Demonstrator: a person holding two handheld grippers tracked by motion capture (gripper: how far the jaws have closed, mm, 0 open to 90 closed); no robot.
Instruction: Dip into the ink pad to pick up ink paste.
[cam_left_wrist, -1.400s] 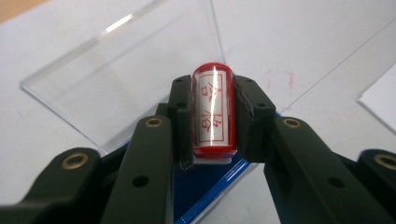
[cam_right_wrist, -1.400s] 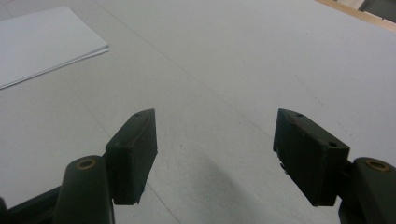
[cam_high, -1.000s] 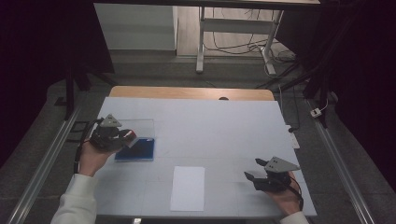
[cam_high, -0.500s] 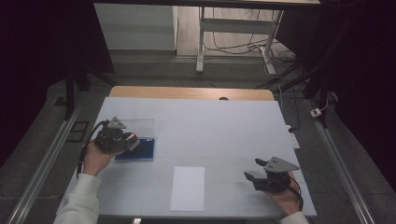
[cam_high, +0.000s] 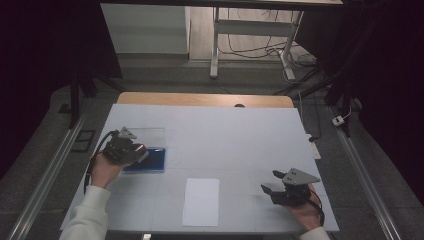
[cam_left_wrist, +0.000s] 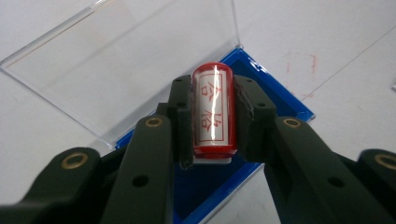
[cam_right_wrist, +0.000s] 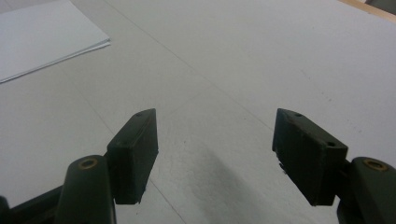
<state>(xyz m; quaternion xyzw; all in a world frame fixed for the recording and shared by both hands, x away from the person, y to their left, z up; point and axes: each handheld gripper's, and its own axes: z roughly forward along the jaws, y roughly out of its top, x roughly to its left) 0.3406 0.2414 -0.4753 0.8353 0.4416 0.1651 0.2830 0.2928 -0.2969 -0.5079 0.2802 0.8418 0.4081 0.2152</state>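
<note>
My left gripper (cam_left_wrist: 212, 116) is shut on a red cylindrical stamp (cam_left_wrist: 213, 112) with a white label bearing red characters. It holds the stamp just above the blue ink pad case (cam_left_wrist: 280, 100), whose clear lid (cam_left_wrist: 116, 60) lies open behind. In the high view the left gripper (cam_high: 139, 152) sits at the table's left over the blue case (cam_high: 152, 161). My right gripper (cam_high: 267, 189) rests near the front right of the table, open, with nothing between its fingers (cam_right_wrist: 135, 149). A white sheet of paper (cam_high: 201, 201) lies at the front middle.
The table has a white covering (cam_high: 235, 135) with a wooden edge (cam_high: 200, 99) at the far side. Faint red marks (cam_left_wrist: 303, 65) show on the surface right of the case. Metal rails (cam_high: 47, 170) run along both sides. A corner of the paper (cam_right_wrist: 42, 37) lies ahead of the right gripper.
My left gripper has sunk a little toward the blue case with the stamp still in it. The right gripper has stayed where it was.
</note>
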